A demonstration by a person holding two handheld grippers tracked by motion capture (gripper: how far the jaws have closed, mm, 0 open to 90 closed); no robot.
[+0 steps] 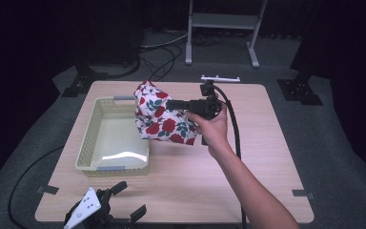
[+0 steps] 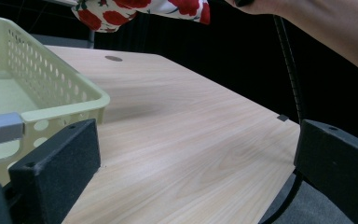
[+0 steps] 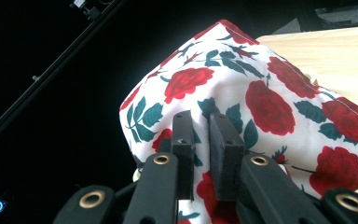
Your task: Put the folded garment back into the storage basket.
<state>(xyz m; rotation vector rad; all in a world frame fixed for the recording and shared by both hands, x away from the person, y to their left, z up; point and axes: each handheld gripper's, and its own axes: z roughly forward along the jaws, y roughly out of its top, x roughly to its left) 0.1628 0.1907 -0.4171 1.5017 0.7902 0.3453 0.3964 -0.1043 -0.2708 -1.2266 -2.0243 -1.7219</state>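
A white cloth printed with red roses [image 1: 159,114] hangs in the air over the table, at the right edge of a pale yellow perforated basket [image 1: 113,136]. My right gripper [image 1: 171,105] is shut on the cloth [image 3: 261,98], its two black jaws pinching a fold of it [image 3: 201,154]. A hand holds this gripper from the right. My left gripper [image 1: 128,198] lies at the table's near left edge, jaws wide apart with nothing between them. The left gripper view looks past the basket's corner [image 2: 65,100], with the cloth [image 2: 140,11] high above.
The basket has grey handles [image 1: 124,98] and nothing inside it. A black cable [image 1: 233,124] trails from the right gripper along the forearm. The wooden table [image 1: 267,143] is bare on the right. A metal stand [image 1: 221,21] and cables sit on the floor beyond.
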